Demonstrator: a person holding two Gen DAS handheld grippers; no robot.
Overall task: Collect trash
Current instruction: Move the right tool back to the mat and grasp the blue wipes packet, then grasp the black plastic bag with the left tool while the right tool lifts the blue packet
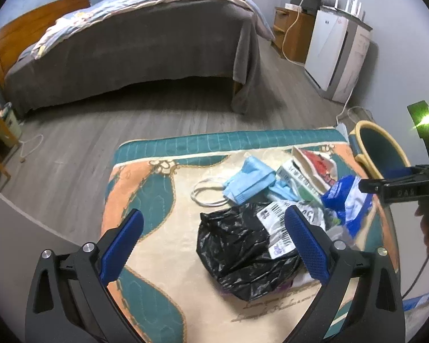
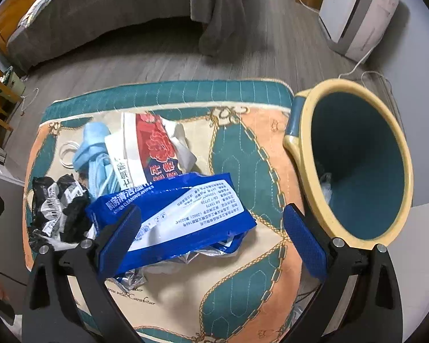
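Observation:
A pile of trash lies on a patterned cloth [image 1: 146, 188] over a small table. In the left wrist view my open left gripper [image 1: 214, 243] hovers over a crumpled black plastic bag [image 1: 240, 251] with a barcode label; blue face masks [image 1: 247, 181] lie behind it. In the right wrist view my open right gripper [image 2: 211, 234] hangs just above a blue and white wipes packet [image 2: 180, 214]; its jaws are apart and grip nothing. A red and white packet [image 2: 154, 145] lies behind. A yellow-rimmed teal bin [image 2: 357, 165] stands at the table's right edge.
A bed [image 1: 128, 54] with grey cover stands beyond, across grey wood floor [image 1: 71, 148]. A white appliance [image 1: 334, 54] and a wooden cabinet [image 1: 294, 31] stand at the right wall, with cables on the floor. The right gripper [image 1: 400, 188] shows at the left view's right edge.

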